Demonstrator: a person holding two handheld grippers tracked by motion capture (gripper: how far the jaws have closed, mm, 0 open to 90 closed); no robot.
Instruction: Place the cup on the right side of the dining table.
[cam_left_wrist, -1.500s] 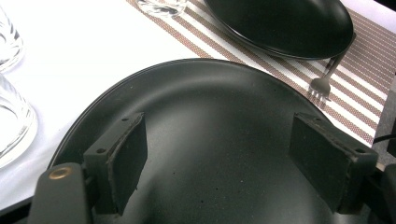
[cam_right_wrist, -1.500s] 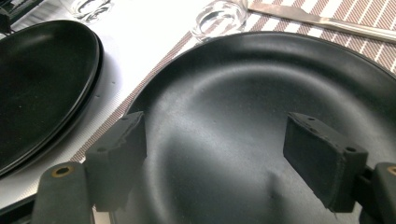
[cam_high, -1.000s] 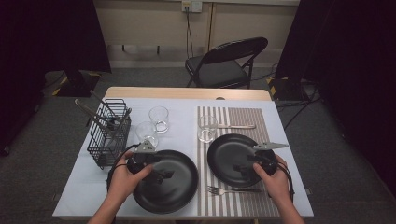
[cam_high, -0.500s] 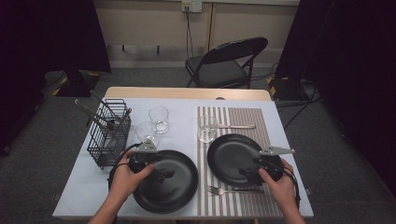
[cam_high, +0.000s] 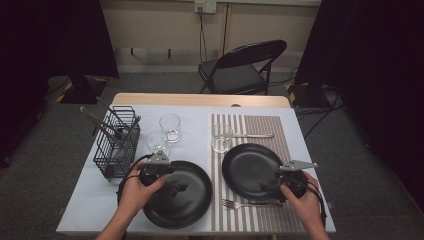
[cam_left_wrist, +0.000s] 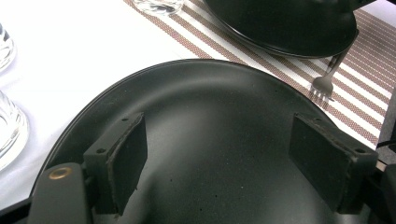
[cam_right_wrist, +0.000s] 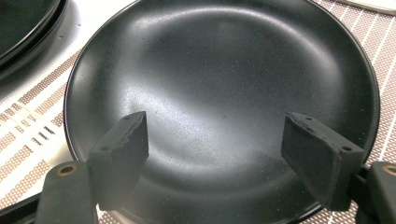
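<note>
- The left tool (cam_high: 181, 188) is held spread wide over the left plate (cam_high: 192, 210) on the bare tabletop (cam_high: 90, 200)
- The right tool (cam_high: 265, 188) gapes above the right plate (cam_high: 247, 167) on the striped mat (cam_high: 280, 135)
- Nothing is gripped yet; both plates remain to be grasped

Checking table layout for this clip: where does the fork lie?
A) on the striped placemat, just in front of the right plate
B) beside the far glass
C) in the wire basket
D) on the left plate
A: the fork lies on the striped placemat, at the near edge of the right plate.
</note>
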